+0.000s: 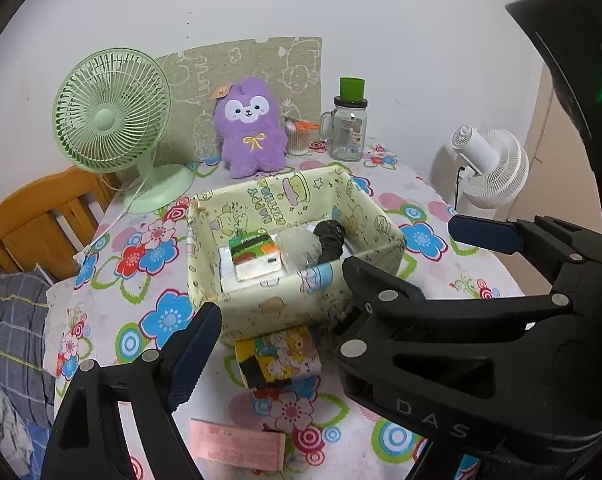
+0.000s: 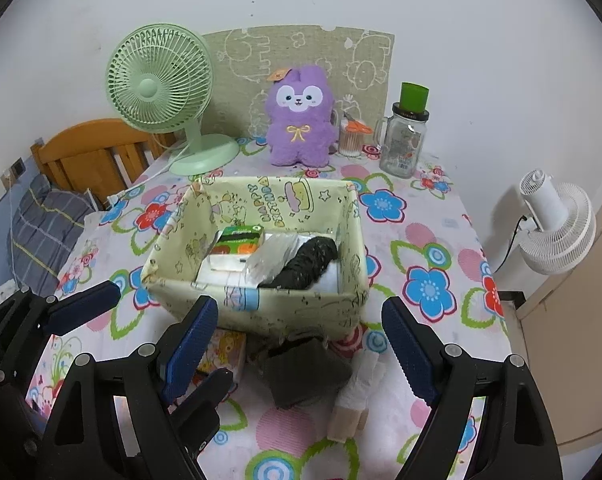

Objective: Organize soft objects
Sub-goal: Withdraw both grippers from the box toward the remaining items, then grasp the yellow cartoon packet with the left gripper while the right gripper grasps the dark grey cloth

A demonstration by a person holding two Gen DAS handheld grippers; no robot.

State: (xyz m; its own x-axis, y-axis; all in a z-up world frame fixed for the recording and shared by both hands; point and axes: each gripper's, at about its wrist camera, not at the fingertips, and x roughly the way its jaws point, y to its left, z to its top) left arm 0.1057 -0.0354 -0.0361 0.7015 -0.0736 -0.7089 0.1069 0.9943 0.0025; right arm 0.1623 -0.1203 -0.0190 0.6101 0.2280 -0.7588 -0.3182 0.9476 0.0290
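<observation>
My left hand-held gripper (image 1: pixel 341 312) and my right hand-held gripper (image 2: pixel 297 344) both hang released over the near edge of the flowered tabletop (image 2: pixel 421 240), gripping nothing. The pale yellow fabric box (image 2: pixel 261 304) sits mid-table, holding a tissue pack (image 2: pixel 237 242), a clear bag (image 2: pixel 273 258) and a black cloth roll (image 2: pixel 309 264). Just near of the box lie a cartoon-print pack (image 1: pixel 279 354), a dark grey cloth (image 2: pixel 305 372) and a white sock (image 2: pixel 359 392). A purple plush (image 2: pixel 299 120) stands far behind.

Fuzzy purple plush toy (image 2: pixel 300 120); glossy clear glass jar (image 2: pixel 404 144); smooth plastic fan (image 2: pixel 161 84); paper-covered box (image 2: pixel 301 308); varnished wooden bed frame (image 2: pixel 89 152).
</observation>
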